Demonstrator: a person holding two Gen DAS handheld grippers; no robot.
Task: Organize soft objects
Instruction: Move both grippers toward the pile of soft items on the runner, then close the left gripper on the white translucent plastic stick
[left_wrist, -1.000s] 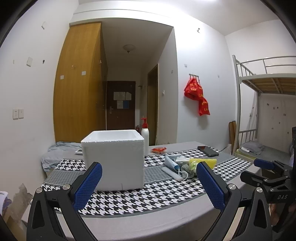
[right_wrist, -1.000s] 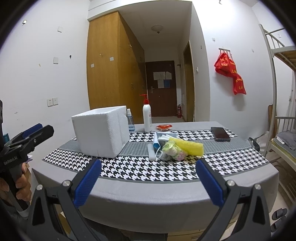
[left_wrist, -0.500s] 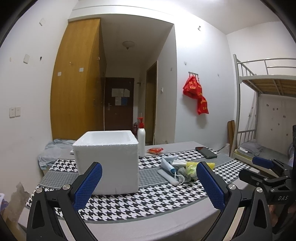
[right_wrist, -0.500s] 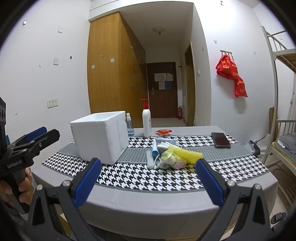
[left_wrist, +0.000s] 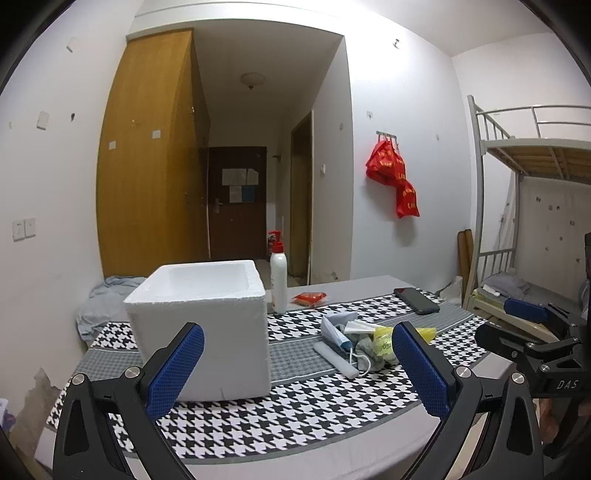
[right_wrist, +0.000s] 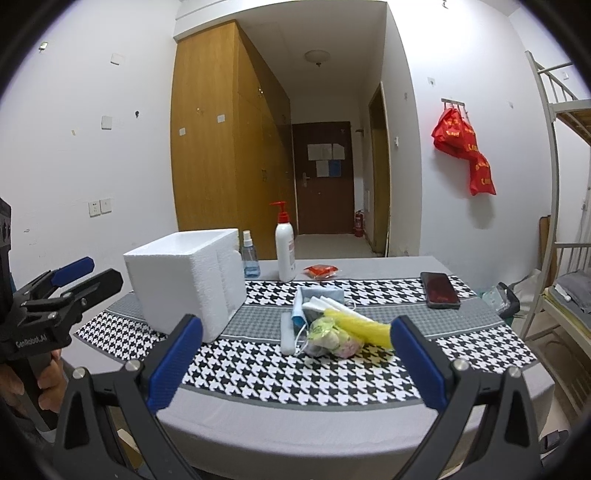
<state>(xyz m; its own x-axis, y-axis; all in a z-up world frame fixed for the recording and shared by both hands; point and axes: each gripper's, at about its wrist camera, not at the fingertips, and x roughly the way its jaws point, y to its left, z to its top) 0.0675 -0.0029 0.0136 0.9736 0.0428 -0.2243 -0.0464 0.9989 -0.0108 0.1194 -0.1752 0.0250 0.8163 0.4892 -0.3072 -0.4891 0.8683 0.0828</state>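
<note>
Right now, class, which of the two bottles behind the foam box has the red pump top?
The taller white bottle has the red pump. The smaller clear blue bottle beside it, closer to the foam box, has a plain spray cap.

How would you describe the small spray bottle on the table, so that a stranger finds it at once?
Start at the white foam box on the checked tablecloth. Between the box and the tall white pump bottle with a red top stands the small spray bottle. It alone is clear blue, and it is much shorter than the pump bottle.
</note>
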